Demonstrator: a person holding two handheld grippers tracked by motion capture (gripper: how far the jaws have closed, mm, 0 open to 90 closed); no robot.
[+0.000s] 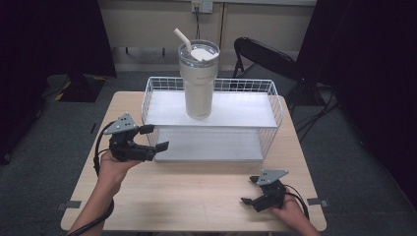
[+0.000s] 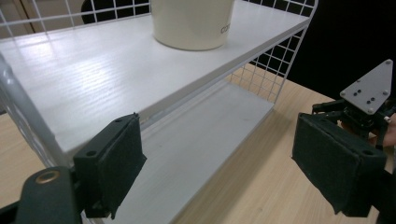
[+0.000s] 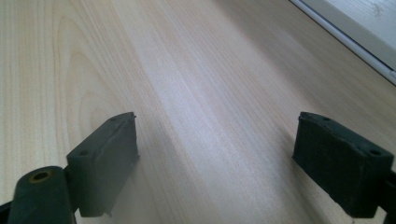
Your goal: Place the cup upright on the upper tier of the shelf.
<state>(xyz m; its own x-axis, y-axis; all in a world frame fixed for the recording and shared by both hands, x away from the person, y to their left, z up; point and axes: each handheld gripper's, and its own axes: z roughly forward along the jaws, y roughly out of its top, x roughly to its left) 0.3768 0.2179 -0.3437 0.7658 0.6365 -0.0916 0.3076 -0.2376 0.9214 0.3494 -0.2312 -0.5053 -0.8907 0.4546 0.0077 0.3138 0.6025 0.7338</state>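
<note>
A tall cream tumbler (image 1: 198,78) with a clear lid and a straw stands upright on the top shelf of a white wire rack (image 1: 211,110). Its base (image 2: 192,23) appears at the top of the left gripper view. My left gripper (image 1: 155,138) is open at the rack's front left corner, level with the gap between the two shelves, holding nothing. My right gripper (image 1: 250,190) is open low over the bare wooden table (image 3: 196,84) at the front right, also with nothing between its jaws. It appears too in the left gripper view as the right gripper (image 2: 359,105).
The rack's lower shelf (image 2: 196,144) is a white board resting on the table. A black folding chair (image 1: 265,56) stands behind the table at the right. Dark curtains flank both sides. Bare tabletop lies in front of the rack (image 1: 196,191).
</note>
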